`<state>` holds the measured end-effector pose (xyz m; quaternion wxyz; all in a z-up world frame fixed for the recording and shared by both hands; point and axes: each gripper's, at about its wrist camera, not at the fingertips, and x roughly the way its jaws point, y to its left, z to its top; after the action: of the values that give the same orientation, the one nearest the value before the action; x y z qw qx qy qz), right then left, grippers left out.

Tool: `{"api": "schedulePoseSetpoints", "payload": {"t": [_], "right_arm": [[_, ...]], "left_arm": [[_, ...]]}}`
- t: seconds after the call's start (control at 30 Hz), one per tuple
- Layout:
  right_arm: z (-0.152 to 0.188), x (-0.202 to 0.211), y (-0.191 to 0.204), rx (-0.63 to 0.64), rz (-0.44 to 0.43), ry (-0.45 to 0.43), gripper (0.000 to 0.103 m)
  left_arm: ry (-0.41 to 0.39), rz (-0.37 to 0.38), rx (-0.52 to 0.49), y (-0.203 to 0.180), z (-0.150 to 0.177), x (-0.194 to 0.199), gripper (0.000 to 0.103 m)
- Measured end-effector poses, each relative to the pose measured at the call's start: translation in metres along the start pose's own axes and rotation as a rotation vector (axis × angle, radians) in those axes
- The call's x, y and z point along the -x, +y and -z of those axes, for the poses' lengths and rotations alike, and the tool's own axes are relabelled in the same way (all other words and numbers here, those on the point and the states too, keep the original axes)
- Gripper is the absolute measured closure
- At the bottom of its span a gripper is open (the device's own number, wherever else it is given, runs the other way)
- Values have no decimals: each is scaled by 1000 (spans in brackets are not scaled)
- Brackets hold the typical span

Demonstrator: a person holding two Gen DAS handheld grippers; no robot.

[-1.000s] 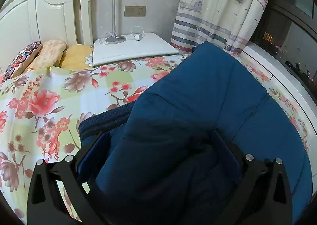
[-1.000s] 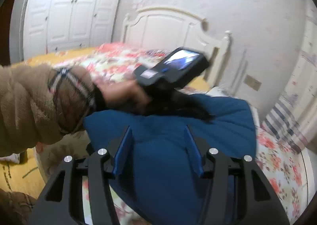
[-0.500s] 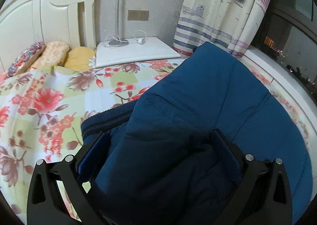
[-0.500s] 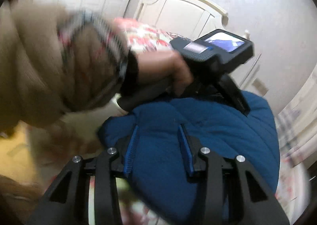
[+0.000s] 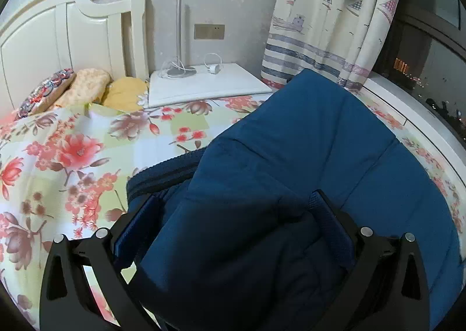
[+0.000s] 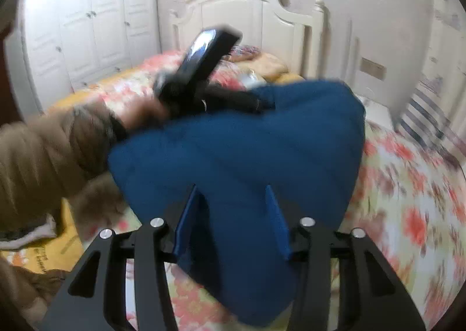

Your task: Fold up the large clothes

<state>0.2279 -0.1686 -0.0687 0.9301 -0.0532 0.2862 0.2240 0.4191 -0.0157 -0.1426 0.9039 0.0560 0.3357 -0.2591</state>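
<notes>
A large dark blue padded garment (image 5: 305, 162) lies on the floral bed, with a ribbed knit cuff (image 5: 163, 171) at its left edge. My left gripper (image 5: 233, 208) has a thick bunch of the blue fabric between its wide-set fingers. In the right wrist view the garment (image 6: 247, 150) hangs lifted above the bed, and my right gripper (image 6: 233, 203) is shut on its near fold. The other hand-held gripper (image 6: 204, 69), in a brown-sleeved hand, holds the garment's far edge.
Floral bedspread (image 5: 72, 156) covers the bed, with pillows (image 5: 87, 89) at the white headboard (image 5: 58, 34). A white nightstand (image 5: 204, 86) with a lamp pole stands beside it. A curtain (image 5: 335, 25) and window ledge are on the right. White wardrobe (image 6: 87, 31) stands at the far left.
The right gripper has swung quickly, lifting the garment and turning toward the headboard; the view is blurred. The left gripper has risen and tilted a little with the fabric still in it.
</notes>
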Motion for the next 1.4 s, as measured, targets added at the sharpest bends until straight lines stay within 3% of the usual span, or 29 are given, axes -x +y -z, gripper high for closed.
{"api": "schedulePoseSetpoints", "payload": {"t": [0.1, 0.17, 0.2, 0.3, 0.4, 0.43, 0.57, 0.73, 0.77, 0.83, 0.9, 1.03, 1.1, 1.2, 1.27, 1.33, 1.4], "right_arm": [[-45, -12, -63, -132, 54, -90, 58], [-72, -43, -93, -147, 98, -69, 59], [-85, -64, -103, -149, 82, -48, 66], [-105, -130, -116, -101, 57, 41, 73], [-92, -206, -119, -34, 64, 247, 73], [-87, -217, -117, -10, 73, 257, 73], [-93, -209, -109, 10, 58, 258, 72], [-122, -186, -138, -97, 85, 121, 72], [-121, -193, -139, -98, 97, 137, 72], [-102, -229, -137, -73, 84, 269, 72], [-93, -239, -135, -58, 88, 260, 70], [-107, -232, -131, -33, 122, 297, 70], [-123, -213, -124, -22, 151, 235, 70], [-134, -200, -113, -40, 87, 167, 66], [-128, -218, -101, 31, 112, 239, 59], [-108, -251, -92, 111, 133, 369, 58], [-107, -255, -96, 78, 128, 369, 58]], "left_arm": [[-20, -22, -2, -1, 1, 3, 4], [-28, -36, -6, -2, 1, 5, 4], [-30, -39, -7, -3, 1, 5, 4], [-32, -42, -7, -3, 1, 6, 4], [-35, -54, -3, -3, 1, 6, 4], [-37, -65, 7, -1, 1, 7, 4], [-38, -65, 13, 0, 2, 7, 4], [-45, -64, 13, -1, 2, 8, 4], [-45, -65, 11, -1, 2, 8, 4], [-44, -67, 11, -1, 2, 7, 4], [-41, -78, 14, 0, 2, 6, 4], [-42, -76, 12, -1, 2, 7, 4], [-45, -81, 8, -2, 2, 7, 4], [-45, -81, 8, -2, 2, 8, 4], [-45, -82, 8, -2, 2, 7, 4], [-45, -88, 7, -3, 2, 7, 4], [-39, -93, 6, -3, 2, 5, 4]]}}
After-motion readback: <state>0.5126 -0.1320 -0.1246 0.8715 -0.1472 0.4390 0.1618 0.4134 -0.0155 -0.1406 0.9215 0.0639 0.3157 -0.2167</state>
